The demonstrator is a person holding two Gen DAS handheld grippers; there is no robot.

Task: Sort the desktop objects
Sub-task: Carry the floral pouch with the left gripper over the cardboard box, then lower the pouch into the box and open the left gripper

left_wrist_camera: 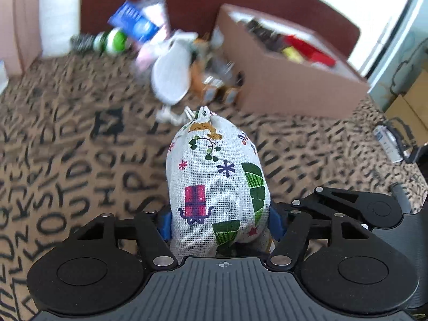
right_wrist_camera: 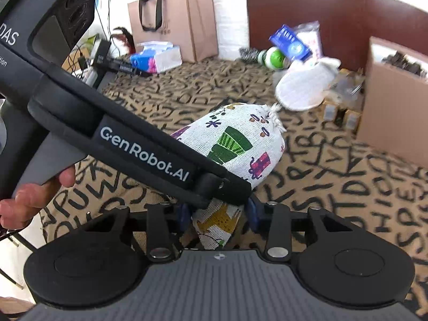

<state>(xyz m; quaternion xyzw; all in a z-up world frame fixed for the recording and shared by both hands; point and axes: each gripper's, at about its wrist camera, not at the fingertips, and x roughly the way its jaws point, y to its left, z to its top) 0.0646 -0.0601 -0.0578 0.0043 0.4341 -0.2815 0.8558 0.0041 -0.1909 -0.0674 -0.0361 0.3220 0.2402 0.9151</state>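
Left gripper (left_wrist_camera: 218,223) clamps the printed drawstring pouch (left_wrist_camera: 218,182) at lower centre. Right gripper (right_wrist_camera: 218,215) pinches a fold of it — contact partly hidden by the other tool's arm. Blurred clutter (left_wrist_camera: 171,61) and cardboard box (left_wrist_camera: 294,80) lie beyond, upper frame.

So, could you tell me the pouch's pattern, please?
White pouch with colourful festive prints; left wrist view.

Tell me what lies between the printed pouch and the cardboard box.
Only bare lettered tablecloth lies between the printed pouch and the cardboard box; the small brown bottles stand left of that stretch. The left wrist view shows it best.
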